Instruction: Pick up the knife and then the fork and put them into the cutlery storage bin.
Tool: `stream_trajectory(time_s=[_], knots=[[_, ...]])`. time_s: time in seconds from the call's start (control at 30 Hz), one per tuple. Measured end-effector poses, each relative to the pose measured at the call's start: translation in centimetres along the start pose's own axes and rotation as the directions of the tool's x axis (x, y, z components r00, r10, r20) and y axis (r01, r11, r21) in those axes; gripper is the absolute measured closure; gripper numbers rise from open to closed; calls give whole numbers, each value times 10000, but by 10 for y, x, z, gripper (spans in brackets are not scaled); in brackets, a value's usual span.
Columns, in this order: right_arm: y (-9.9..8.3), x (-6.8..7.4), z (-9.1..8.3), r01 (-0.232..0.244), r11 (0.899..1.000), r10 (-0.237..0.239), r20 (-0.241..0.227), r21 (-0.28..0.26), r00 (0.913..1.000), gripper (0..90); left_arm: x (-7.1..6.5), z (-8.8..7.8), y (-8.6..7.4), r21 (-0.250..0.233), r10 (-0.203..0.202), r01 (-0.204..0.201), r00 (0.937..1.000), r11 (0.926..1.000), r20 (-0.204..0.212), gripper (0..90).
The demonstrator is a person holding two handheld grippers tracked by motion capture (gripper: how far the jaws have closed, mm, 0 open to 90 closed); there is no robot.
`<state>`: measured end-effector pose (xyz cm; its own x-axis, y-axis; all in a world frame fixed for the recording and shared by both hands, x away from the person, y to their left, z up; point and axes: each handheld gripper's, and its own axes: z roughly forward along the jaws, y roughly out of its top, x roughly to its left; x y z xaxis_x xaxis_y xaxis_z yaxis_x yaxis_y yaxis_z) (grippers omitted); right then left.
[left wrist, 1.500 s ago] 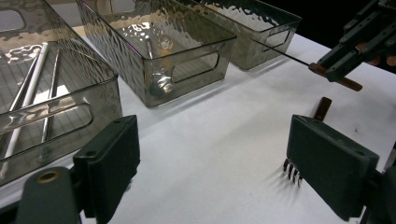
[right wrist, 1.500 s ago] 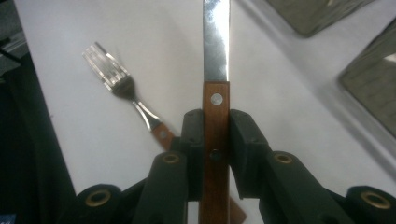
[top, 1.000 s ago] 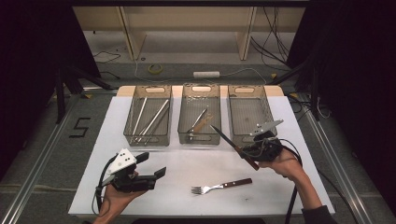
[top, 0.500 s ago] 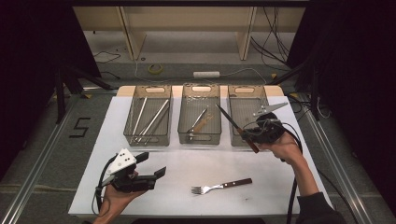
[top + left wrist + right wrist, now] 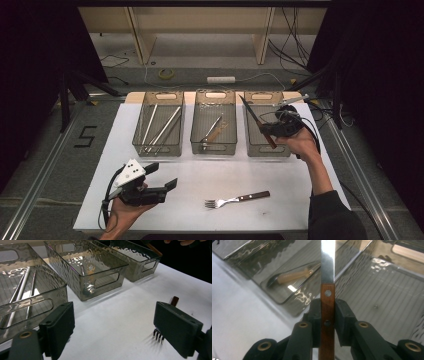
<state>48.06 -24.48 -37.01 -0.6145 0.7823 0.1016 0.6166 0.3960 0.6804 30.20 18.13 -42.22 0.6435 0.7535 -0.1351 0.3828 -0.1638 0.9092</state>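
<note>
Over the rightmost of three smoked plastic bins, the right gripper (image 5: 274, 129) holds a knife (image 5: 254, 119) clamped by its wooden handle (image 5: 327, 315), jaws pressed flat on either side of the wood, the steel blade (image 5: 328, 261) running straight out ahead of them. Gripping it well back on the handle keeps the blade clear of the pads and lets it hang out over the right bin (image 5: 262, 150), which looks empty (a fair guess is that knives belong there). The knife is in the air, slanted across that bin's near-left corner, not yet lowered inside.

The sorting seems to go by type: the left bin (image 5: 145, 146) holds long metal rods or chopsticks, and the middle bin (image 5: 214, 148) has a spoon with a pale wooden handle (image 5: 294, 275). A fork (image 5: 237, 199) with a dark handle lies loose on the white table (image 5: 300, 190), near its front edge, probably next in line.

The left gripper (image 5: 160, 176) rests low at the near left of the table, jaws standing wide apart with nothing between them; in the left gripper view the fork's tines (image 5: 158, 335) peek out beside its right jaw, so it may be waiting its turn there.
</note>
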Motion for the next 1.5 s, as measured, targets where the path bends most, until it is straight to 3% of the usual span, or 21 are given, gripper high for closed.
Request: stream_trajectory(time_s=[0.27,0.6,1.03,1.33,1.5], knots=[[8,-13,12,-552,9985,551,622,4,9965,773,0,0,0,-41,39,-39,10000,10000,-17,166],[8,-24,28,-1251,9921,1233,1160,82,9856,773,0,0,0,-33,29,-29,10000,10000,-2,165],[3,-26,44,-1732,9842,1664,1425,370,9757,772,0,0,0,-49,29,-29,10000,10000,23,165],[-6,-25,56,-2022,9764,1909,1345,757,9723,760,0,0,0,-43,29,-29,10000,10000,21,165],[-4,-23,56,-1990,9766,1897,1101,811,9756,628,0,0,0,-34,32,-32,10000,10000,15,165]])
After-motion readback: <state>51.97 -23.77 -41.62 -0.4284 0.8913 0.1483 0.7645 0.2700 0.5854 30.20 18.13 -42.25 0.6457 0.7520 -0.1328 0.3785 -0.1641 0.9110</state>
